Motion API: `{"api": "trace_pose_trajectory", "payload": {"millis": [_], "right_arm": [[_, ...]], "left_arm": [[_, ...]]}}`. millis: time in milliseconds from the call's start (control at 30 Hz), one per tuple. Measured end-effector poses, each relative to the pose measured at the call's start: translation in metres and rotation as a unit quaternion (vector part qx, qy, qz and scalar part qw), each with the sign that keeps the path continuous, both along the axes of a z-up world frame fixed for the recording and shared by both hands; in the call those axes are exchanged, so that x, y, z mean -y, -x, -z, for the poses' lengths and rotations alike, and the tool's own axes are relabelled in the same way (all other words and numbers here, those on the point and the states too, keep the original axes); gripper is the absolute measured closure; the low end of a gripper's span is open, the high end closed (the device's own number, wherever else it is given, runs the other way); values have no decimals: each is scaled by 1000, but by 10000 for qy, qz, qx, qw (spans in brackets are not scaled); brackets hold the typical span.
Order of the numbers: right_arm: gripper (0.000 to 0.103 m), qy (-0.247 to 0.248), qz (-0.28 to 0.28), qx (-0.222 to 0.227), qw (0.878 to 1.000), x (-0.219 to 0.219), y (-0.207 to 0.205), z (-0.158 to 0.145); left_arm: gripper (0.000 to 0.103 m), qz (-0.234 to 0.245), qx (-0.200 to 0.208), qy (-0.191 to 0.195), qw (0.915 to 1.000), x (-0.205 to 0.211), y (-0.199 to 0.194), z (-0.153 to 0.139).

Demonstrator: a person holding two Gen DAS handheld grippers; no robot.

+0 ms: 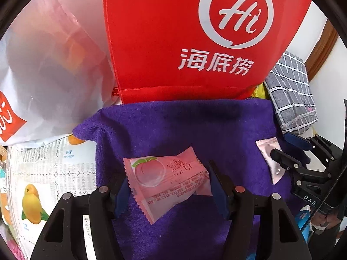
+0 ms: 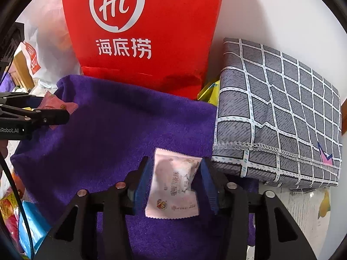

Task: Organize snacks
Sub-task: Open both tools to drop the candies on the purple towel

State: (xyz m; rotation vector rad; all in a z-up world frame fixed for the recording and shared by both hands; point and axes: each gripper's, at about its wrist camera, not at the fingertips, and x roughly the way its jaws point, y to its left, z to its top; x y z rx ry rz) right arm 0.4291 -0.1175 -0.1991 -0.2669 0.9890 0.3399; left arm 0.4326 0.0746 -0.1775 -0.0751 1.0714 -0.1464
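Red bag (image 1: 173,39): biggest item in view, upright at the back, white round logo and white characters on its face; its base meets the far edge of the towel.
Purple towel (image 1: 195,130): spread flat on the desk in front of the red bag; both snacks lie over it.
Checked cloth (image 2: 282,112): grey with white grid, folded into a thick block, just right of the towel and touching its edge.
White plastic bag (image 1: 43,75): slumped to the left of the red bag, contents blurred.
Fruit-print cover (image 1: 43,173): desk covering with mangoes, showing left of the towel.
My left hand-held gripper (image 1: 167,186): pointing steeply down, blue pads either side of the peach snack; right pad at the wrapper's edge, left pad overlapping its corner (firm pressure I cannot tell).
My right hand-held gripper (image 2: 174,186): jaws apart, astride the pale snack; a narrow gap shows at each pad.
Peach snack (image 1: 167,182): pink wrapper with a peach picture, tilted, on the towel's left part.
Pale snack (image 2: 174,186): pinkish-white pillow packet, lying on the towel's right part near the checked cloth.
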Motion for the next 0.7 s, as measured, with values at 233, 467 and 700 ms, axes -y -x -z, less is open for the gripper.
{"api": "trace_pose_trajectory", "payload": {"millis": [233, 467, 700], "right_arm": [[37, -95, -32, 180, 9998, -1, 12, -25], [22, -247, 283, 487, 9981, 2, 33, -62], [15, 47, 771, 757, 9941, 9, 74, -97]], "left_arm": [[25, 87, 150, 14, 9998, 5, 6, -14], [24, 160, 513, -80, 9985, 7, 30, -53], [24, 296, 902, -194, 9953, 9, 77, -87]]}}
